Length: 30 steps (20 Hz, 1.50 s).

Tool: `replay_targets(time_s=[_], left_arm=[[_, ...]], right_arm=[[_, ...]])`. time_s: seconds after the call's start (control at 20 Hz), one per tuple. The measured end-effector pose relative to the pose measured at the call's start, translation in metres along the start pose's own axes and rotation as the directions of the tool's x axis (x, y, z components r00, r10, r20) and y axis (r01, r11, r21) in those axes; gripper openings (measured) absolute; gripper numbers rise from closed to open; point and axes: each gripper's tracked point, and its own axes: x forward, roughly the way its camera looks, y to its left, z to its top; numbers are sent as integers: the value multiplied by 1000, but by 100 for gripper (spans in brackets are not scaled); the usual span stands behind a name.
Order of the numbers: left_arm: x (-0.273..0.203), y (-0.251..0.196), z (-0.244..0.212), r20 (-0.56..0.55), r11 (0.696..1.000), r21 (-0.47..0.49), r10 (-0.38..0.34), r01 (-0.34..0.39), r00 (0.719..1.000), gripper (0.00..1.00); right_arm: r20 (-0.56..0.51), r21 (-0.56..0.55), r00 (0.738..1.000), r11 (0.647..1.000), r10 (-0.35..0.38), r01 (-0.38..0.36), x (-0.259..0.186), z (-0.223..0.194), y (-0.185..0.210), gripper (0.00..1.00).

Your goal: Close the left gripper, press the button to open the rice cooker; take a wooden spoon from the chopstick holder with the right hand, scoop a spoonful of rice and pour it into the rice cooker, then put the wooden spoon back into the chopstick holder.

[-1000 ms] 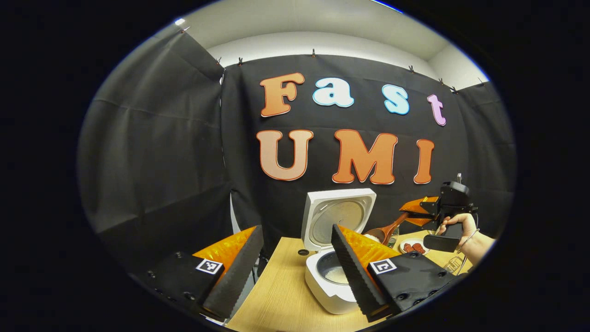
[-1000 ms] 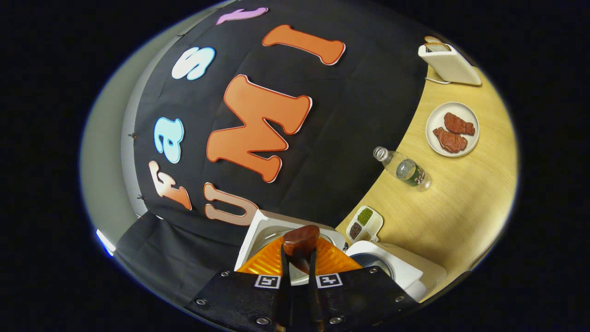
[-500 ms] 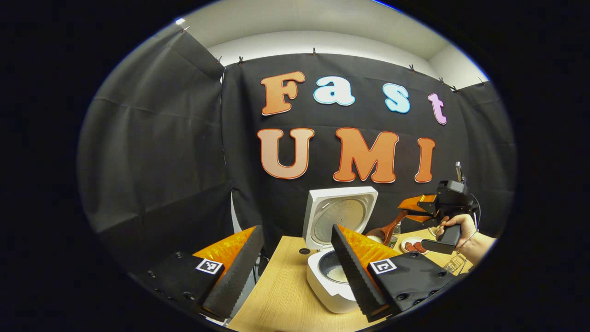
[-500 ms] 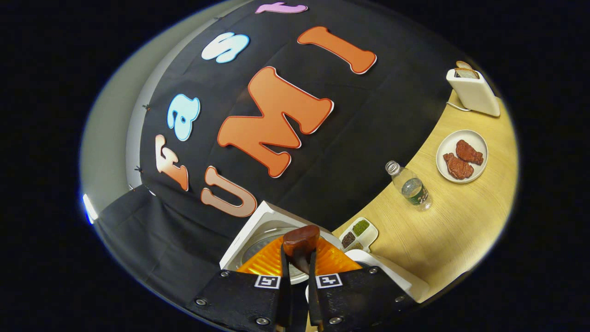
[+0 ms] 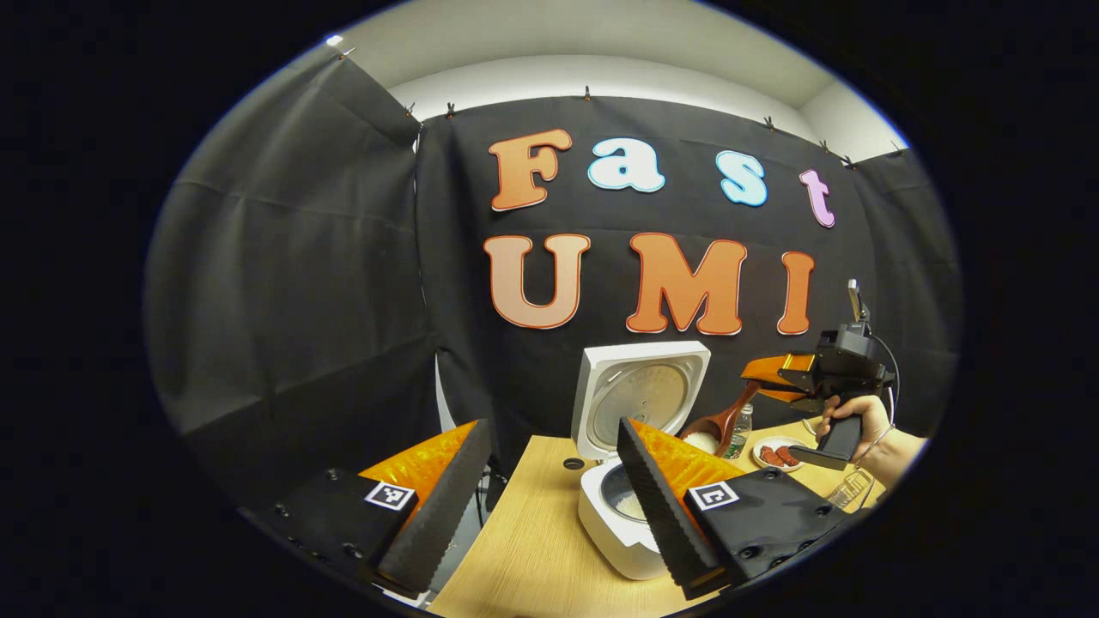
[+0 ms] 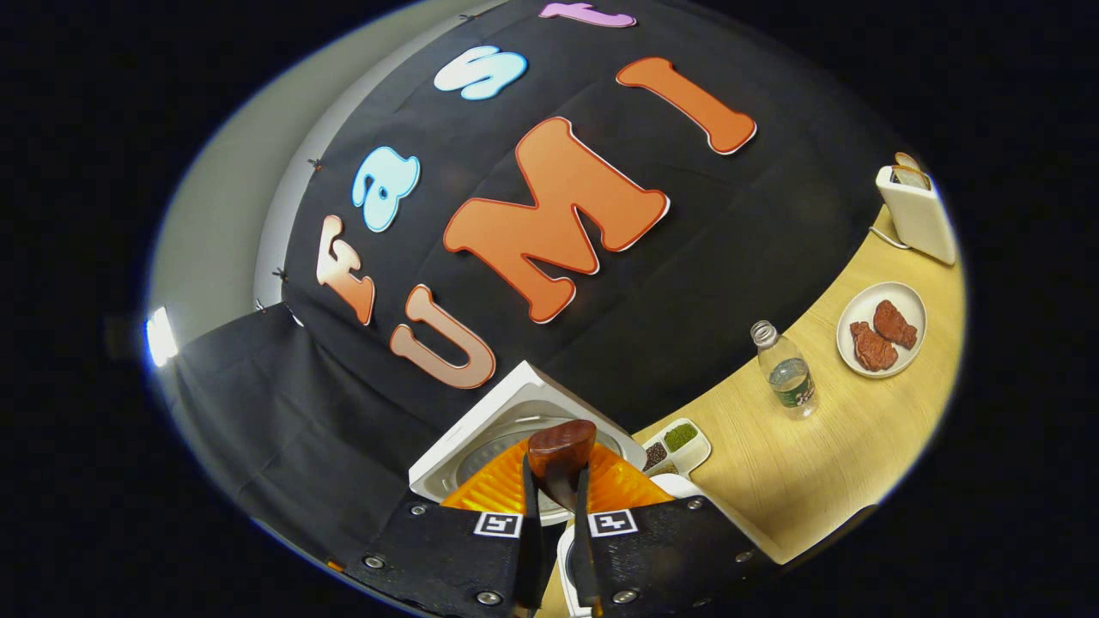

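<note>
Right gripper (image 6: pixel 556 506): clamped on wooden spoon (image 6: pixel 561 448)
Left gripper (image 5: pixel 549 489): open
Advice: lift spoon clear of rice cooker (image 5: pixel 640 403), level

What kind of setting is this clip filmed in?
Likely a staged kitchen booth: black cloth walls, a wooden table with an open rice cooker, a plate of meat and a toaster.

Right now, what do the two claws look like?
Each claw has two wedge-shaped fingers with orange ribbed sides and saw-toothed inner pads, fixed on black plates with screws and small square black-and-white markers. The other claw has a black pistol-style handle, a thin black cable, and a hand wearing a thin bracelet.
</note>
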Motion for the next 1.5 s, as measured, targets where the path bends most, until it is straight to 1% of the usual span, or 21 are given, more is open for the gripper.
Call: replay_targets(time_s=[0.15, 0.2, 0.4, 0.65, 0.85, 1.0, 1.15, 1.3, 1.4, 1.5], left_arm=[[2, 0, -1, -3, 1000, -5, -4, 4, 1000, 100], [2, 0, -1, -1, 1000, -3, -4, 4, 1000, 99], [4, 1, 2, 7, 1000, 24, 2, -2, 1000, 100], [8, -1, -1, 2, 1000, 22, -4, 4, 1000, 100], [10, -1, -3, -5, 1000, 20, -3, 3, 1000, 100], [11, -3, -4, -7, 1000, 16, -6, 6, 1000, 99], [13, -2, -4, -6, 1000, 15, -3, 3, 1000, 100], [12, 0, -6, -10, 1000, 9, 0, 0, 1000, 99], [11, 2, -7, -14, 1000, 8, 6, -6, 1000, 100], [10, 3, -8, -16, 1000, 9, 10, -10, 1000, 100]], right_arm=[[6, -54, 1000, 999, 0, 0, -1, 0, 2, 14], [6, -63, 1000, 998, 0, 0, 0, 0, 3, 14], [0, -94, 1000, 995, 15, -15, 2, -3, 9, 13], [-1, -219, 999, 975, 33, -33, 1, -7, 19, 14], [-7, -352, 998, 934, 57, -55, 1, -11, 31, 14], [-18, -415, 997, 906, 76, -77, 0, -15, 41, 14], [-35, -476, 995, 874, 91, -97, -1, -23, 49, 13], [-56, -544, 994, 832, 90, -106, -1, -32, 52, 14], [-69, -588, 994, 801, 87, -111, -1, -39, 52, 14], [-82, -613, 992, 780, 92, -123, -2, -45, 53, 13]])
